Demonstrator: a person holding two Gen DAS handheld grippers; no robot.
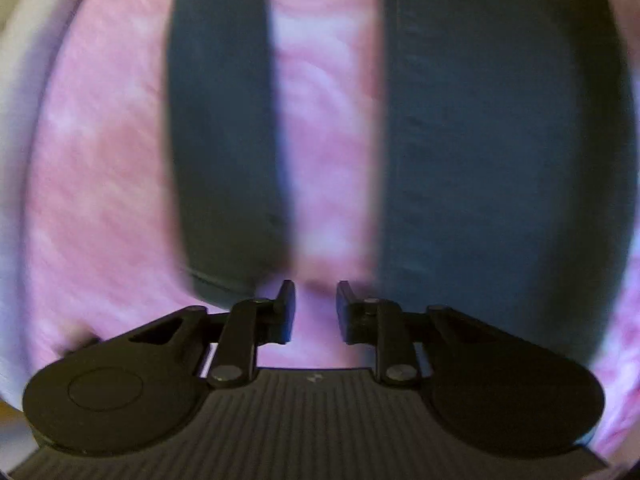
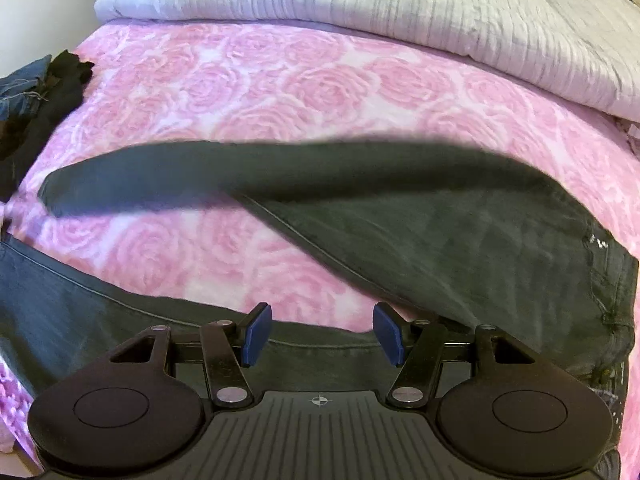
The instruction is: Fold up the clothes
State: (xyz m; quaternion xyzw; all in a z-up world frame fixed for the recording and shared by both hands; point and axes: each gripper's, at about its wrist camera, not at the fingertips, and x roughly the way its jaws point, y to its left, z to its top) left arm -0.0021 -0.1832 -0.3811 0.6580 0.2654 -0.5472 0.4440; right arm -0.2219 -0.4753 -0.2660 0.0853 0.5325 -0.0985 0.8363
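A pair of dark grey denim jeans (image 2: 460, 232) lies spread on a pink rose-patterned bed blanket (image 2: 280, 92), its two legs apart with pink showing between them. The right gripper (image 2: 322, 336) hangs above the nearer leg's edge, blue pads wide apart, holding nothing. In the blurred left wrist view, the left gripper (image 1: 316, 312) points down over the pink strip between the legs, jaws narrowly parted and empty. A folded pale striped quilt (image 2: 400, 8) lies beyond.

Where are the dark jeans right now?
In the right wrist view, the jeans lie spread on the pink rose blanket, legs reaching left, below the grey quilt.
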